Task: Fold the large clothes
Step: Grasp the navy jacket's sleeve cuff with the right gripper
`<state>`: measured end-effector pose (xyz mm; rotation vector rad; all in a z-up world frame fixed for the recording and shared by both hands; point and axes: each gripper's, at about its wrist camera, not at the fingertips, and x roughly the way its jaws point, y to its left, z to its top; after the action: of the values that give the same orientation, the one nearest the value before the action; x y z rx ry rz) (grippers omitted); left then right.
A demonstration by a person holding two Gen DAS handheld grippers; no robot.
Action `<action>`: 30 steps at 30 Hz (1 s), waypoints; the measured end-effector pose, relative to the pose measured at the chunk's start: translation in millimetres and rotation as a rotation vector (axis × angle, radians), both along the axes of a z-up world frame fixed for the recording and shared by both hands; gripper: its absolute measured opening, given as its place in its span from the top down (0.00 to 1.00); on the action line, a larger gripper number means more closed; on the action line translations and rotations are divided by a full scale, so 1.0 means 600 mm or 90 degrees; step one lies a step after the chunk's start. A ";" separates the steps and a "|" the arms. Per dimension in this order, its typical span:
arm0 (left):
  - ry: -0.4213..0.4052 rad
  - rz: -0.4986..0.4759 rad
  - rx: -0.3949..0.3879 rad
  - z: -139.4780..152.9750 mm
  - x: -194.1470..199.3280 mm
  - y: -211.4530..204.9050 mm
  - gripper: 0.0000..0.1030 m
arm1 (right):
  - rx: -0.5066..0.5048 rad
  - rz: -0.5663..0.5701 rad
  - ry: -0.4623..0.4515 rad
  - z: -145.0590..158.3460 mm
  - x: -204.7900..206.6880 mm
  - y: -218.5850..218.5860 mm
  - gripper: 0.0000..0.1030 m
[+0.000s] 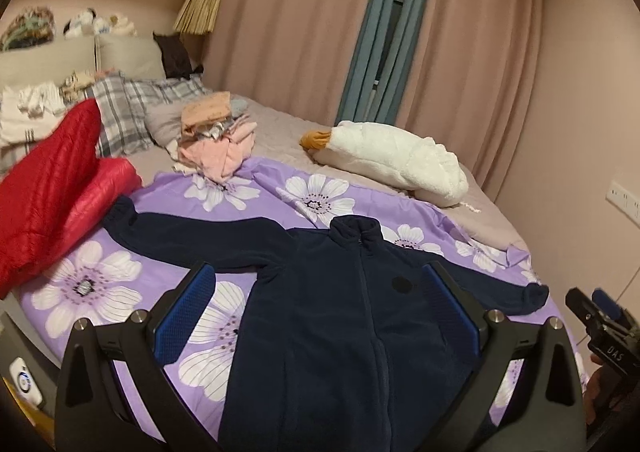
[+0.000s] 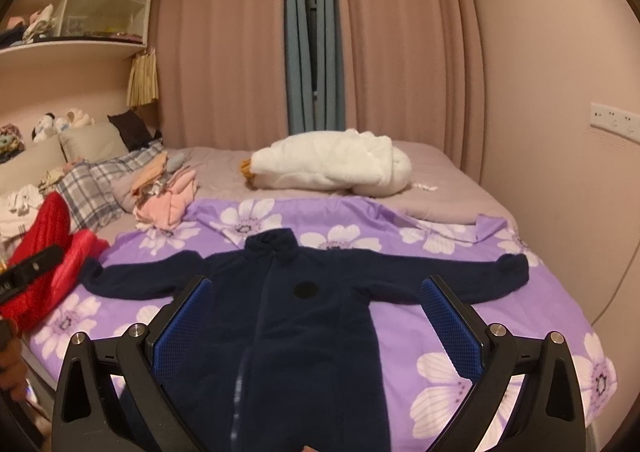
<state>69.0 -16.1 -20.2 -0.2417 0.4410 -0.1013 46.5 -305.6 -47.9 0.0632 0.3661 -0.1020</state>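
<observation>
Both tongs are spread wide with nothing in them: left tongs [image 1: 320, 316] and right tongs [image 2: 320, 324] hover over the dark navy zip-up fleece jacket [image 2: 288, 316], which lies flat, sleeves out, on the purple flower-print sheet [image 2: 500, 332] on the bed.

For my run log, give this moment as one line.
stage: pre-fold | navy jacket: flat, sleeves spread, on floral sheet | left hand-held gripper: open | right hand-held gripper: open
</observation>
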 end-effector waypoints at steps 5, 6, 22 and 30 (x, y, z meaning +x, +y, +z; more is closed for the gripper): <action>0.000 0.036 -0.102 -0.035 0.095 0.061 0.00 | 0.043 -0.089 0.034 -0.027 0.056 -0.087 0.01; 0.017 0.040 -0.121 -0.049 0.125 0.078 0.00 | 0.061 -0.110 0.042 -0.035 0.070 -0.110 0.01; 0.251 0.067 -0.265 -0.291 0.434 0.204 0.26 | 0.391 -0.273 0.222 -0.238 0.221 -0.461 0.01; 0.287 0.115 -0.330 -0.362 0.449 0.293 0.30 | 0.504 -0.369 0.202 -0.312 0.232 -0.569 0.11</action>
<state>338.4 159.7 -237.4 -0.8224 0.8364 0.0195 185.9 -647.2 -235.1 0.9478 0.6805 -0.5398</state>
